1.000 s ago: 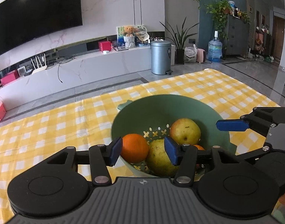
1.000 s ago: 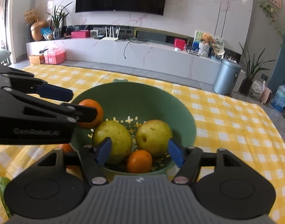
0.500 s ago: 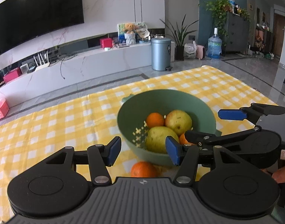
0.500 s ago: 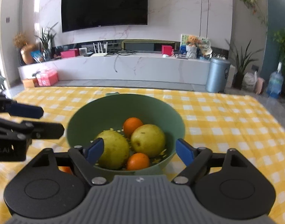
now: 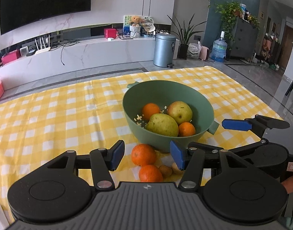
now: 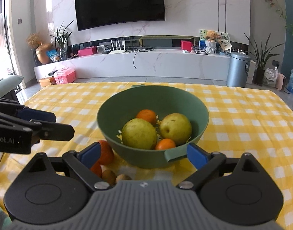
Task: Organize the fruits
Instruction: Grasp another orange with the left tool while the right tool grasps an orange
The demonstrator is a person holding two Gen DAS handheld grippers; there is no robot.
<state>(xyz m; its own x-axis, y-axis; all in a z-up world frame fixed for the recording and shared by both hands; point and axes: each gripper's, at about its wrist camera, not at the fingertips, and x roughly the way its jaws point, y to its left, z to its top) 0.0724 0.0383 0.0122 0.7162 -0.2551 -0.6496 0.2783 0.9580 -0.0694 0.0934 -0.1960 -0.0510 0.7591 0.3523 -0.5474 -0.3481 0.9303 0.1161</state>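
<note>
Sitting in a green bowl (image 6: 201, 113) near the middle of the worktop (image 5: 50, 115) are two pears (image 6: 139, 133) and two oranges (image 6: 146, 115) — the pears side by side, one orange behind them and one in front. Just outside the bowl, toward the near edge of the yellow checked cloth, lie two more oranges (image 5: 143, 154) touching each other, with two small brown fruits (image 5: 165, 170) right beside them. The left gripper (image 5: 147, 156) hangs above these loose oranges with its fingers parted and nothing pressed between them. The right gripper (image 6: 143, 154) faces the bowl's near handle; its fingers have just been opening and now stand wide apart, holding nothing — the handle merely shows between them.
</note>
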